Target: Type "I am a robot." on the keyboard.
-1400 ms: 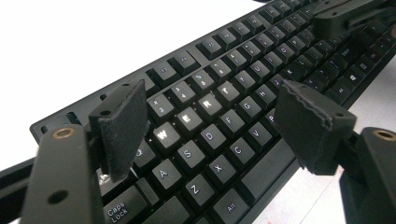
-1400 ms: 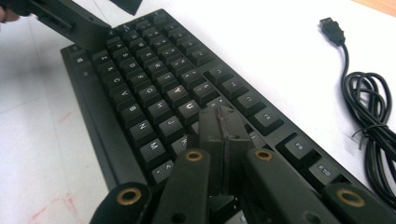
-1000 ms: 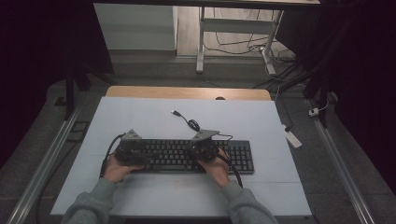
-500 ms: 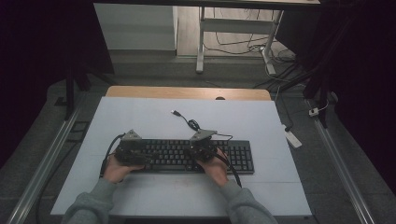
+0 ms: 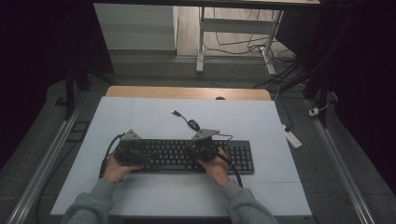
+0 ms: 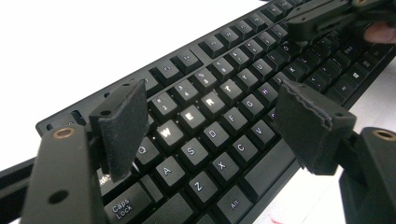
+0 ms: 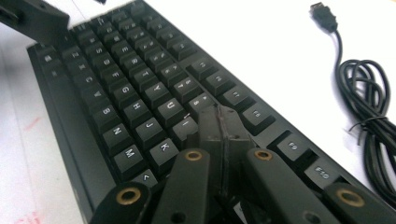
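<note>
A black keyboard [image 5: 182, 156] lies across the near middle of the white table [image 5: 140, 116]. My left gripper [image 5: 128, 151] hovers over its left end, open, jaws spread above the lit W, E, R keys [image 6: 194, 116]. My right gripper [image 5: 204, 148] is over the keyboard's middle, shut with nothing between its pads, and its tip [image 7: 219, 122] rests among the keys near I and O. In the left gripper view the keyboard [image 6: 224, 107] runs away to the upper right, where the right gripper [image 6: 327, 21] shows. The right gripper view shows the keyboard [image 7: 126, 93] from the other side.
A coiled black USB cable [image 5: 189, 122] lies on the table behind the keyboard, its plug [image 7: 323, 14] free on the white surface. A wooden strip [image 5: 187, 92] edges the table's far side. Metal rails [image 5: 44, 158] run along both sides of the table.
Both hands stay on the keyboard; the right gripper has shifted very slightly left. Nothing else has moved.
</note>
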Available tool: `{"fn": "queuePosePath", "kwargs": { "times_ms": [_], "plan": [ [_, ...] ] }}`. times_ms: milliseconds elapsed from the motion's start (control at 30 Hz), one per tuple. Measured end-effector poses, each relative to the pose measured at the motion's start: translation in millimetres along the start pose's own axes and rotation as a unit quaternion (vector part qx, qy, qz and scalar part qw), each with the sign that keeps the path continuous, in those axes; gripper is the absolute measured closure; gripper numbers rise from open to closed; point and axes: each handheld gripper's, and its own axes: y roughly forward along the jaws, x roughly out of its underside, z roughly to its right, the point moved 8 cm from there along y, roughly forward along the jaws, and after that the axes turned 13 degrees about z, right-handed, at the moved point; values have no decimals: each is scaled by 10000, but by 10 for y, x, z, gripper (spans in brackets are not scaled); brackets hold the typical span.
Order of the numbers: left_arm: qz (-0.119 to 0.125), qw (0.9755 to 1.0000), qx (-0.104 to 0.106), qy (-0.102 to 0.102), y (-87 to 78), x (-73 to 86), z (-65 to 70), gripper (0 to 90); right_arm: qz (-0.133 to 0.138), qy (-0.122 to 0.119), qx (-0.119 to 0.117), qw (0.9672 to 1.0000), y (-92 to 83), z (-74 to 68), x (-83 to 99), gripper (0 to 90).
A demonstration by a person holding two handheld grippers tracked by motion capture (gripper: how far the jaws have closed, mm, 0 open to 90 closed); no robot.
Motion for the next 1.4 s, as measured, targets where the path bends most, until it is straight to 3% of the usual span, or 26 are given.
{"fn": "queuePosePath", "kwargs": {
  "times_ms": [200,667,1033,1400],
  "plan": [
    [18,10000,-7,7,-3,-4,-3,265,164,78,-14,9998,-124,25,-43,878],
    [15,10000,-25,23,3,-2,-11,269,338,124,118,9993,-570,160,89,635],
    [78,10000,-38,44,-2,-11,-20,285,428,148,312,9985,-910,256,250,582],
    [156,9998,-61,83,-11,-28,-22,320,444,99,283,9986,-995,222,332,558]
  ]
}}
